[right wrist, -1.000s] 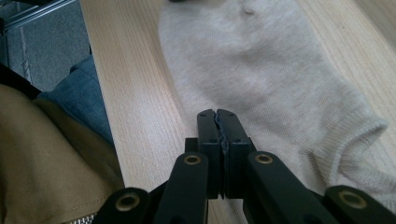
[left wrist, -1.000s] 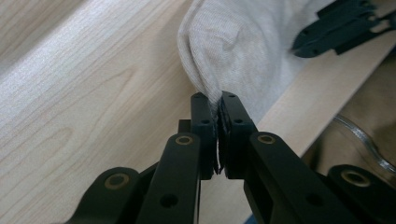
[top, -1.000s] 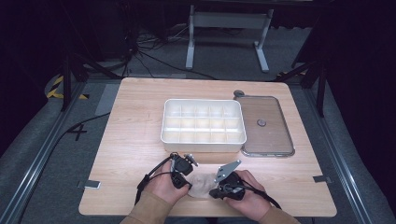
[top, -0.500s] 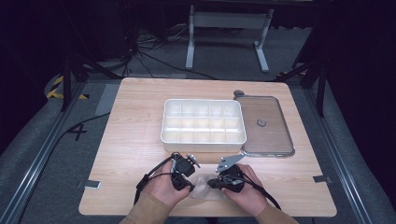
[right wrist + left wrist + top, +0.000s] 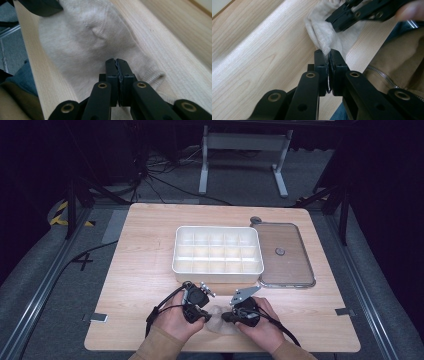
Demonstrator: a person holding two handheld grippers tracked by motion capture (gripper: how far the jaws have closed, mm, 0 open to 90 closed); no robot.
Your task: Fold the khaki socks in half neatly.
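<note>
Sock (image 5: 322, 37) fold clamped by left hand-held gripper (image 5: 328, 53) in its view, right hand-held gripper (image 5: 116, 62) closed, seemingly pinching fabric

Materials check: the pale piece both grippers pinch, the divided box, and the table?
Cloth: looks like knit fabric, cream, matte; fine ribs and soft folds show. Divided box: likely plastic, white, smooth, with thin moulded walls. Table: wood or wood-look laminate, light, with visible grain.

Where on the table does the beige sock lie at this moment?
In the high view the sock lies at the table's near edge, between the left gripper and right gripper, in front of the white compartment tray.
</note>
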